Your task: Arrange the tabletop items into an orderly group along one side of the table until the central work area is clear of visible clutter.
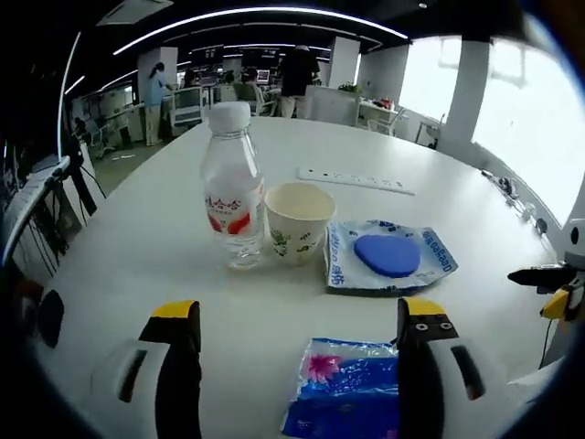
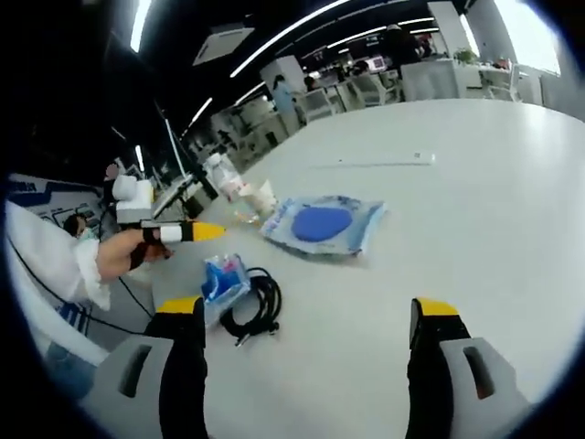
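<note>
On the white desk (image 1: 439, 137) a clear water bottle (image 1: 232, 187) with a white cap and red label stands touching a paper cup (image 1: 298, 221). Beside them lies a blue pad in a packet (image 1: 388, 256), a blue tissue pack (image 1: 345, 387) nearer. Left gripper (image 1: 297, 352) and right gripper (image 2: 306, 352) jaws gape, empty. A black cable (image 2: 256, 306) lies coiled by the tissue pack.

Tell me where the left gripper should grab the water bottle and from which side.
Grip the water bottle around its clear body just below the shoulder, coming level from the near side. It stands upright, and the paper cup sits close on its right, so the open left gripper probably needs its jaws either side without nudging the cup.
</note>
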The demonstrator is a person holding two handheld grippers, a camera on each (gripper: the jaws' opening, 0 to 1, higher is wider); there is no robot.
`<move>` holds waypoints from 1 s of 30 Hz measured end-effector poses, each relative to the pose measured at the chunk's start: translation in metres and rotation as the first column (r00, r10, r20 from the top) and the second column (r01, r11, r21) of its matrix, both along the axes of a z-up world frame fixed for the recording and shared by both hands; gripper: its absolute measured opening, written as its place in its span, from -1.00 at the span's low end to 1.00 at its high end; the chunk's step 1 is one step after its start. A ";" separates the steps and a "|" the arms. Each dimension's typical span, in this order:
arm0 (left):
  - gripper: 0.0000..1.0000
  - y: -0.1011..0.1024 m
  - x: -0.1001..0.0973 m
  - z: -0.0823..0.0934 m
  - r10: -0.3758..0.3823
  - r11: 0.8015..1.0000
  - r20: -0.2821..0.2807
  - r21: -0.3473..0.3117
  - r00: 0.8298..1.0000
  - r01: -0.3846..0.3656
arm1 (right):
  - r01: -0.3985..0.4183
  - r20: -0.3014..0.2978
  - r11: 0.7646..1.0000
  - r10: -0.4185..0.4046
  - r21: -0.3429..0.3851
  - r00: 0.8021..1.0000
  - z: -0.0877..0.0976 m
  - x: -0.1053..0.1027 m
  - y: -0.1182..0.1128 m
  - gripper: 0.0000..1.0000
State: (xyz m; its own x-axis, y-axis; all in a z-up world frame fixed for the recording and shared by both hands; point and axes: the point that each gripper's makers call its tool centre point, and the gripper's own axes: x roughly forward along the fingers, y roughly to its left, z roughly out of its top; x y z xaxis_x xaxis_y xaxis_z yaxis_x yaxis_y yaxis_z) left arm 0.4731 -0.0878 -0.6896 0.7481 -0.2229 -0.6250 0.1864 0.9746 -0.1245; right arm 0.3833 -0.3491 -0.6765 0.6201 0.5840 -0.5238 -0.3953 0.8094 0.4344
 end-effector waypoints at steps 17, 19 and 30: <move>0.63 0.014 -0.044 -0.023 -0.033 0.996 -0.049 -0.083 0.998 0.028 | 0.032 -0.006 0.999 -0.032 0.006 0.999 -0.002 0.002 -0.014 0.69; 0.59 0.012 -0.049 -0.026 -0.042 0.995 -0.056 -0.097 0.998 0.037 | 0.039 -0.007 0.999 -0.038 0.005 0.999 -0.002 0.004 -0.015 0.69; 0.38 0.000 -0.053 -0.042 -0.076 0.986 -0.096 -0.156 0.993 0.060 | 0.042 -0.024 0.999 -0.042 0.006 0.999 -0.005 0.002 -0.019 0.58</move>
